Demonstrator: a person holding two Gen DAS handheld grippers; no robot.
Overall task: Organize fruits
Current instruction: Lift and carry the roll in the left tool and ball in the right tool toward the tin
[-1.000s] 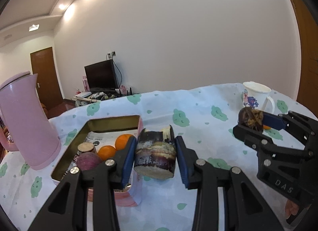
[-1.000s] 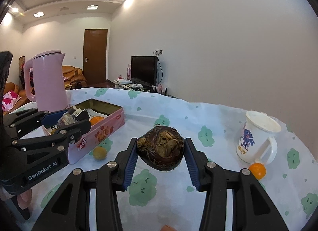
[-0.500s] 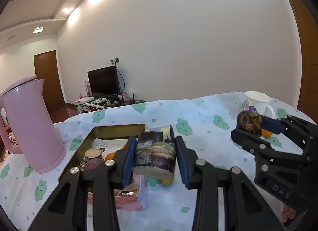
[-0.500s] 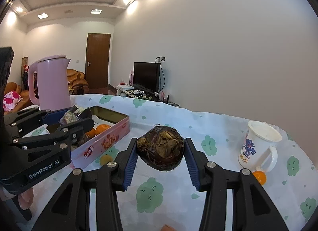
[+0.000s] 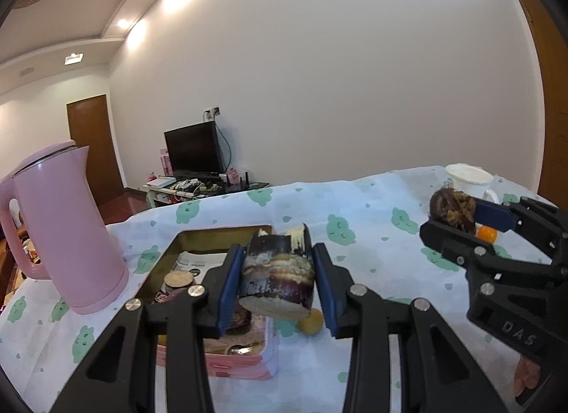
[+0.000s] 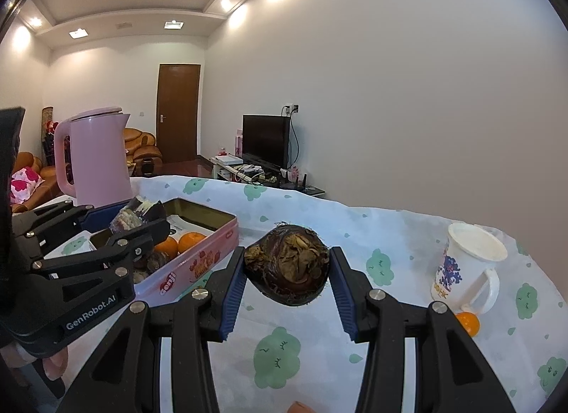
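The left gripper (image 5: 277, 283) (marked "GenRobot.AI") clamps a purple sugarcane piece (image 5: 278, 281) above the pink tin (image 6: 198, 264); the right gripper (image 6: 287, 280), stamped "DAS", grips what looks like a taro (image 6: 289, 265) above the tablecloth (image 6: 390, 235).

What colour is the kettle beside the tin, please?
The kettle is plain pale pink, clearest in the left wrist view.

Black hand-held gripper (image 5: 277, 287), blue pads (image 5: 230, 285)
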